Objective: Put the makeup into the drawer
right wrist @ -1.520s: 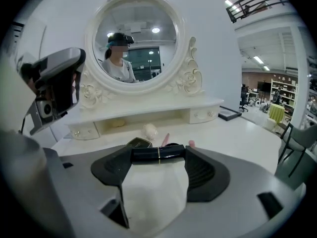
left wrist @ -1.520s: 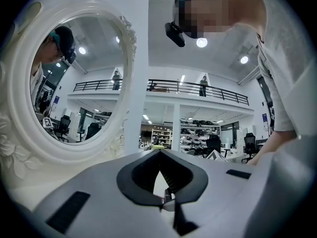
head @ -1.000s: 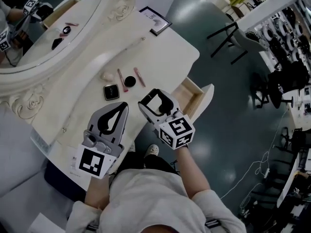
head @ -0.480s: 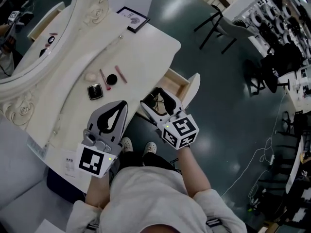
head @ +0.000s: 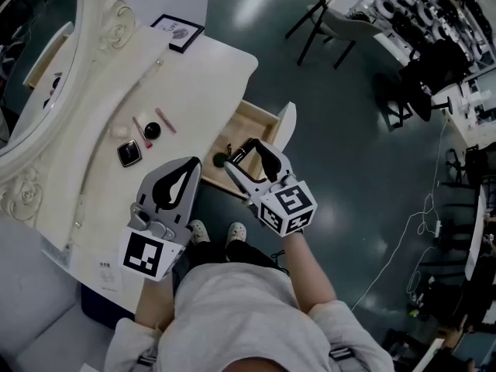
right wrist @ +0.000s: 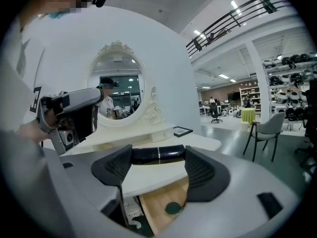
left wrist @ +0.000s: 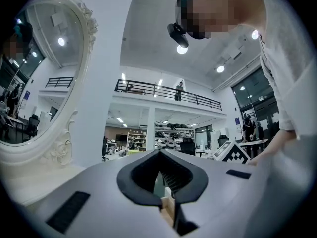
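Two tools show. The right tool [head: 242, 153] is clenched on a glossy black cylindrical makeup tube [right wrist: 158, 153], held crosswise above the open pale wooden drawer [head: 252, 124] at the white surface's [head: 198, 76] 4 o'clock edge. The left tool [head: 189, 170], at its 8 o'clock, is clenched on nothing.

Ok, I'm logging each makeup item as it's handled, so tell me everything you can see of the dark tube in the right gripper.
The dark glossy tube is a short, slim cylinder, black or deep navy, and looks like shiny plastic. A thin pale ring crosses it at mid-length. It lies level and crosswise, clamped end to end between the ribbed jaws of the right gripper. It hangs above the open wooden drawer, just in front of the white table's edge, and touches nothing else. No print can be made out.
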`<state>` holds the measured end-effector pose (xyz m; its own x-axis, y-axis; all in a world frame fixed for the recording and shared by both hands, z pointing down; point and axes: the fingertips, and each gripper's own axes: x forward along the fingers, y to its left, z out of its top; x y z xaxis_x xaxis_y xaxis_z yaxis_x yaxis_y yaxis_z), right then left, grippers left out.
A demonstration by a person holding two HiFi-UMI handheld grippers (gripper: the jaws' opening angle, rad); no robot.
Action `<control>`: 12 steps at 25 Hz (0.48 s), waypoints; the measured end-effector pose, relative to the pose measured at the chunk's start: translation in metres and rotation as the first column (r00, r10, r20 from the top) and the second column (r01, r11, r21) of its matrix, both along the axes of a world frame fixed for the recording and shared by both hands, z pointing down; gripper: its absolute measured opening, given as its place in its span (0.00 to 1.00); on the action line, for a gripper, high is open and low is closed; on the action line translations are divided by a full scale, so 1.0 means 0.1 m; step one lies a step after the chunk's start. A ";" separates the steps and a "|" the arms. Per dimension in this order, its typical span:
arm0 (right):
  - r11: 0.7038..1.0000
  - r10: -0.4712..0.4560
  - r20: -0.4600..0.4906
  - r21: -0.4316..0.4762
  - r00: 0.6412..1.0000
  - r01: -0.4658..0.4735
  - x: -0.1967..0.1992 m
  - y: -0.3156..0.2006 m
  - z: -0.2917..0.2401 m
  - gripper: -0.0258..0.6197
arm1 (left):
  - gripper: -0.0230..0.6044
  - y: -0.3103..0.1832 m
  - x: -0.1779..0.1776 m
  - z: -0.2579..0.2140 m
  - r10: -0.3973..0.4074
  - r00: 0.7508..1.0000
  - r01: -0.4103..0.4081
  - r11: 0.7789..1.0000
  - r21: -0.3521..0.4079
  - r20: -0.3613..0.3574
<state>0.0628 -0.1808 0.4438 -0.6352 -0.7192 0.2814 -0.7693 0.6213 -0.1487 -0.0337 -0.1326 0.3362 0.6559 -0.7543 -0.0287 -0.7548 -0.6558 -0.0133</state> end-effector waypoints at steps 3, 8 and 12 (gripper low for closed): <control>1.000 0.027 -0.005 -0.001 1.000 -0.027 0.14 0.02 0.02 0.53 | 0.06 -0.01 0.13 -0.01 0.028 1.000 -0.028 1.000 0.005 0.001; 0.998 0.057 -0.018 -0.015 0.998 -0.057 0.30 0.04 0.09 0.53 | 0.06 -0.02 0.26 0.00 0.060 0.998 -0.060 0.998 0.005 -0.002; 0.996 0.074 -0.033 -0.042 0.997 -0.075 0.38 0.05 0.21 0.53 | 0.06 -0.02 0.34 0.01 0.080 0.997 -0.080 0.997 0.000 0.003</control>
